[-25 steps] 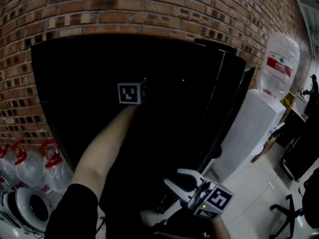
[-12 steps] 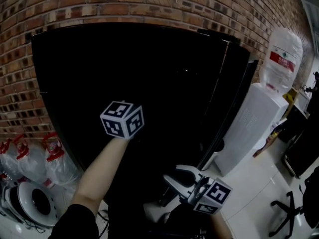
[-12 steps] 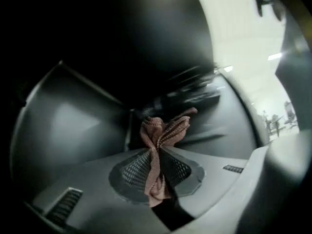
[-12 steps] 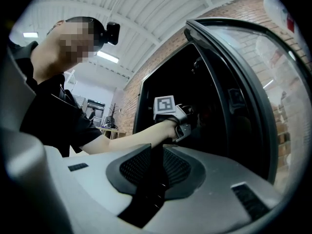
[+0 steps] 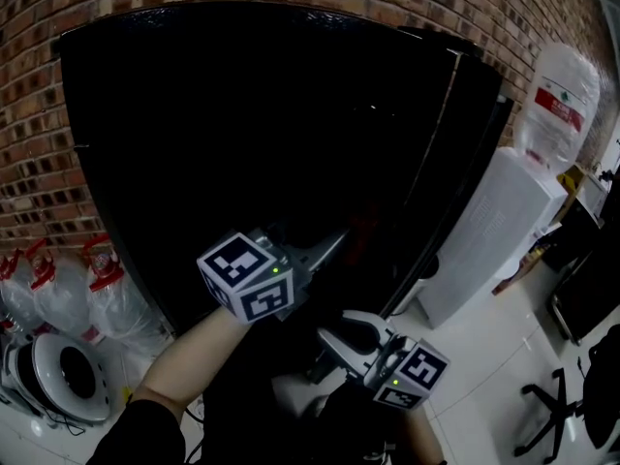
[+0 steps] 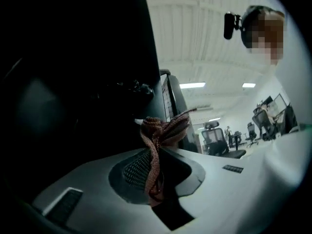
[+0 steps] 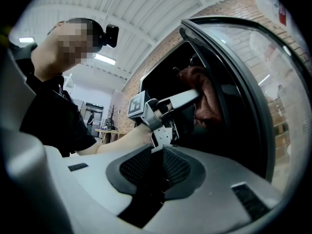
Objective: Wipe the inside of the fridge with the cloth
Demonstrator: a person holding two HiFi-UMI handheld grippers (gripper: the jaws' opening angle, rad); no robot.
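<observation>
The black fridge (image 5: 223, 105) stands against a brick wall, and its inside is too dark to make out. Its door (image 5: 448, 153) hangs open to the right. My left gripper (image 5: 332, 244) is at the lower front of the opening and is shut on a reddish-brown cloth (image 6: 157, 133), which bunches up past the fingertips. The right gripper view shows that same left gripper (image 7: 191, 96) and cloth (image 7: 207, 99) just inside the door frame. My right gripper (image 5: 346, 344) sits lower and nearer me, in front of the fridge. Its jaws (image 7: 157, 151) stand slightly apart with nothing between them.
A white water dispenser (image 5: 494, 235) with a bottle (image 5: 557, 105) on top stands right of the door. Several water jugs (image 5: 58, 294) and a round fan (image 5: 58, 386) lie on the floor at the left. An office chair base (image 5: 547, 424) is at the lower right.
My left gripper has drawn back out of the fridge, downward and toward me, with the cloth still in it. The right gripper has hardly shifted.
</observation>
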